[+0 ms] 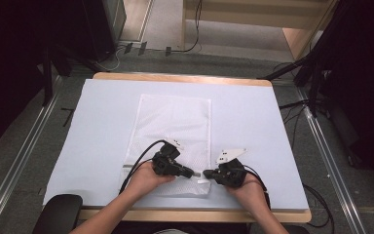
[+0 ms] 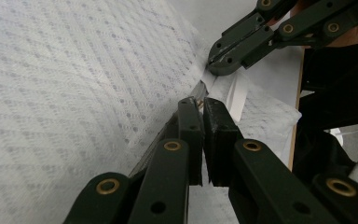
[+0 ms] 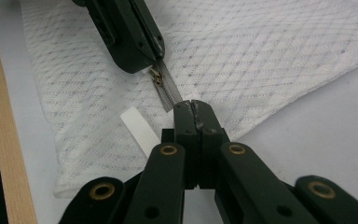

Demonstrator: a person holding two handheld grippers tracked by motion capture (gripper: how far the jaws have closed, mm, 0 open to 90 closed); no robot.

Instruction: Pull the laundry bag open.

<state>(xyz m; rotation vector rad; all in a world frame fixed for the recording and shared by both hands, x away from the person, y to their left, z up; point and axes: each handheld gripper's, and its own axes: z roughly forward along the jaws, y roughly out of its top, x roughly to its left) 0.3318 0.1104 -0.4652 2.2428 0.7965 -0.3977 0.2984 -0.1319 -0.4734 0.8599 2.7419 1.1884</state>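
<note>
- The table (image 1: 102, 126) lies bare to the left and right of the mesh bag (image 1: 175, 122), giving open room there.
- The far half of the bag is flat, with nothing standing on it.
- At the near edge, the left gripper (image 1: 193, 174) and right gripper (image 1: 205, 173) meet tip to tip at the zipper (image 3: 165, 91), blocking passage there.

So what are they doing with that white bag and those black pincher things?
A person holds a hand-held gripper in each hand over a white mesh bag lying flat on the table. Both work at the bag's zipper, near the edge closest to the person. The right hand-held gripper is shut on the bag's edge at the zipper's end. The left hand-held gripper is shut at the zipper's pull, as if to slide it. A small white tag sticks out nearby.
</note>
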